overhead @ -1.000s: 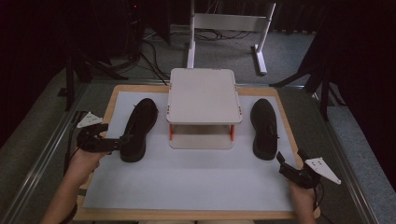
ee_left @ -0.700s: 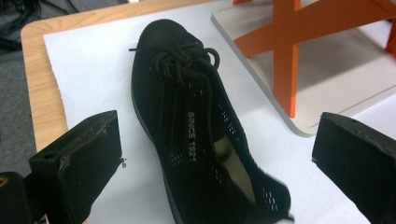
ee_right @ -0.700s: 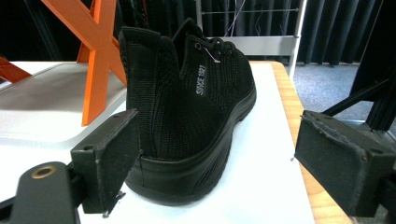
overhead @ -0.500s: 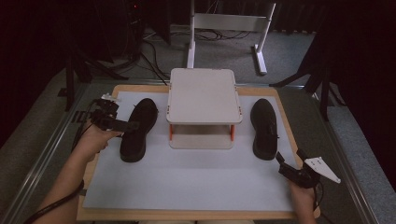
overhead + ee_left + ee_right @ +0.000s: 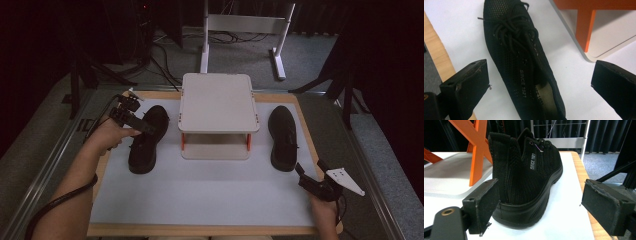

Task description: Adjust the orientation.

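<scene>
Your table [image 5: 125, 231] has a pale wooden edge and a white mat [image 5: 200, 195] over most of its top; around it lies grey carpet, with cables and a white metal frame [image 5: 245, 30] at the far side and dark curtains beyond.

In the middle of the mat stands a small cream stand [image 5: 216, 102] with a flat top, a lower shelf and orange legs. A black shoe lies on each side of it, both with toes pointing away from you.

Your left forearm reaches in from the bottom left, and the left gripper [image 5: 142, 125] hangs over the left shoe [image 5: 146, 140], near its laces. From the left gripper view its jaws are spread wide, one on each side of that shoe [image 5: 524, 65], holding nothing. The upper is a black mesh with round cord laces and "SINCE 1921" printed on the side.

Your right hand rests near the front right corner, and the right gripper [image 5: 306, 175] points at the heel of the right shoe [image 5: 282, 137]. Its jaws are wide apart too, empty, with the knit heel and ribbed rubber sole [image 5: 524, 185] just ahead of them.
</scene>
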`<state>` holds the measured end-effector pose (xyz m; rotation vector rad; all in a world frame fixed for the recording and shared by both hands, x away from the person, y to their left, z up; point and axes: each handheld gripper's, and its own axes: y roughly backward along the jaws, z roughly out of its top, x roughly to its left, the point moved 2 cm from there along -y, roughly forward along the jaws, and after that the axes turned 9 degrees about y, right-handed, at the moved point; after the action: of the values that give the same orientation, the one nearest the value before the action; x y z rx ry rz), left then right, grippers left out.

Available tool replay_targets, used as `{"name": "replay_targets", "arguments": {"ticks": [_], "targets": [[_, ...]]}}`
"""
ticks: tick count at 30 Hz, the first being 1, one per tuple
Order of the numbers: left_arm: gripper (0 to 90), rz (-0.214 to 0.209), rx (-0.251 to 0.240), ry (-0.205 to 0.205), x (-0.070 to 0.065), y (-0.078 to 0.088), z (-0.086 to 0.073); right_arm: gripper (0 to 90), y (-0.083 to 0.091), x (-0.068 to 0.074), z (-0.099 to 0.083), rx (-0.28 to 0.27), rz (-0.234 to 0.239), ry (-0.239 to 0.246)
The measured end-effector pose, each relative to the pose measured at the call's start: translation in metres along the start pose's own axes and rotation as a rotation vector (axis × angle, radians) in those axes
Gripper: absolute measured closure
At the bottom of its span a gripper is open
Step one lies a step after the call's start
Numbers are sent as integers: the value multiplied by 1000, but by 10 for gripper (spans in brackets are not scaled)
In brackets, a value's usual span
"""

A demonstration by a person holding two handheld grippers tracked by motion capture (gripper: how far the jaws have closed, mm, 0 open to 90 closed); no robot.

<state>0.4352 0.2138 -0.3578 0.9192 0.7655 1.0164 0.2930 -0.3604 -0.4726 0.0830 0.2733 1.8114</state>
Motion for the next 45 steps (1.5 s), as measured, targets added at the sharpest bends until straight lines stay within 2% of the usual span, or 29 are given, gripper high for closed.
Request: {"name": "replay_targets", "arguments": {"ticks": [3, 6, 17, 19, 20, 23, 25, 28, 31, 35, 37, 39, 41, 44, 45], "targets": [[18, 6, 56, 12, 1, -3, 4, 141, 0, 0, 0, 1, 1, 2], [18, 22, 104, 44, 3, -8, 9, 142, 0, 0, 0, 3, 1, 2], [81, 28, 188, 56, 0, -27, 20, 146, -1, 0, 0, 8, 10, 4], [147, 25, 191, 69, 2, -31, 19, 174, -1, 0, 0, 8, 13, 4], [149, 28, 195, 76, 3, -34, 18, 176, -1, 0, 0, 6, 16, 3], [225, 55, 216, 78, 6, -42, 15, 176, 0, 0, 0, 5, 15, 1], [303, 56, 231, 83, 9, -46, 12, 176, 0, -1, 0, 4, 15, 0], [396, 41, 232, 105, 14, -51, 9, 176, -1, 0, 0, 7, 14, 5], [424, 30, 231, 126, 18, -51, 10, 176, -1, 0, 0, 8, 16, 7], [531, 33, 237, 108, 17, -55, 11, 176, -1, 0, 0, 10, 13, 9], [546, 37, 248, 84, 17, -55, 11, 176, -1, 0, -1, 11, 15, 7], [627, 32, 266, 62, 15, -56, 12, 176, -1, 0, -1, 12, 15, 11], [657, 31, 275, 60, 15, -57, 13, 176, -1, 1, -1, 12, 16, 11], [754, 36, 291, 55, 13, -59, 13, 177, -2, 0, -1, 14, 21, 11], [754, 29, 294, 54, 14, -60, 13, 177, -2, 0, -1, 14, 21, 11]]}}
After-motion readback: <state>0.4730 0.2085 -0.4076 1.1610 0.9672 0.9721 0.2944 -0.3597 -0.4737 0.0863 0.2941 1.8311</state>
